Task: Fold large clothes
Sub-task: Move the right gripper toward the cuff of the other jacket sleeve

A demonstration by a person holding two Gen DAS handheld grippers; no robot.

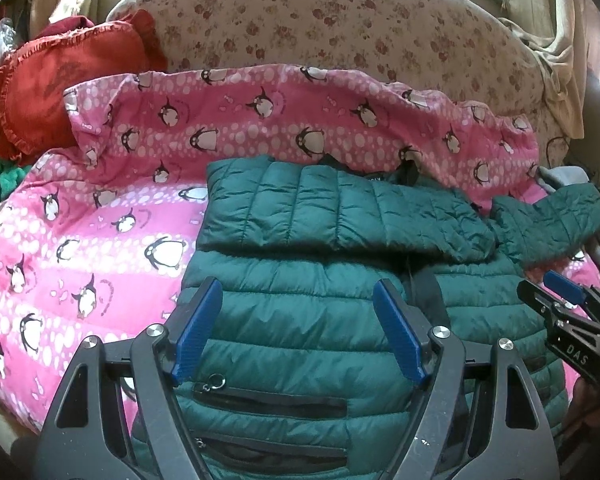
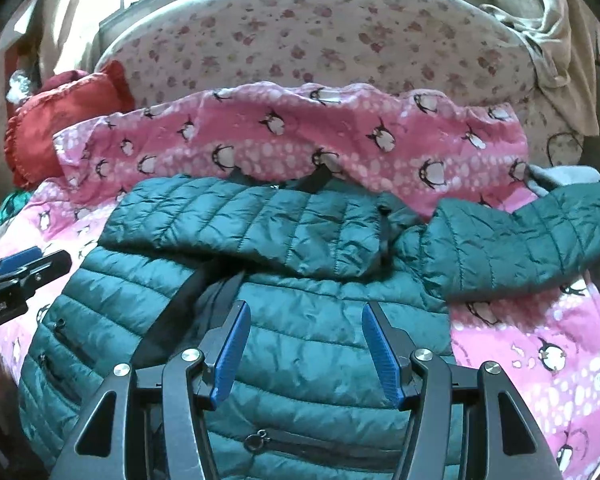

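- Left wrist view: green quilted jacket (image 1: 320, 320) lies flat on the pink penguin blanket (image 1: 80, 240) covering the bed.
- One sleeve (image 1: 340, 208) is folded across the top of the jacket; the other sleeve (image 1: 552, 220) sticks out to the right of the jacket, onto the blanket.
- Two zipped pockets (image 1: 272, 400) on the jacket's near part, one with a ring pull.
- Left gripper (image 1: 298, 320) hangs above the jacket, jaws spread, nothing between the blue pads.
- Right gripper (image 1: 560, 292) at the jacket's right edge; only part shows, cannot tell its state here.
- Red cushion (image 1: 60, 88) beyond the jacket to the left; floral headboard (image 1: 300, 20) behind the jacket.
- Right wrist view: jacket (image 2: 300, 360) fills the middle, folded sleeve (image 2: 260, 224) across its top, loose sleeve (image 2: 520, 240) out to the right.
- Right gripper (image 2: 306, 344) above the jacket's body, jaws apart, empty, not pinching the cloth.
- Left gripper (image 2: 24, 264) at the jacket's left side, partly cut off.
- Blanket (image 2: 540, 360) bare right of the jacket; cushion (image 2: 60, 120) far left of it.
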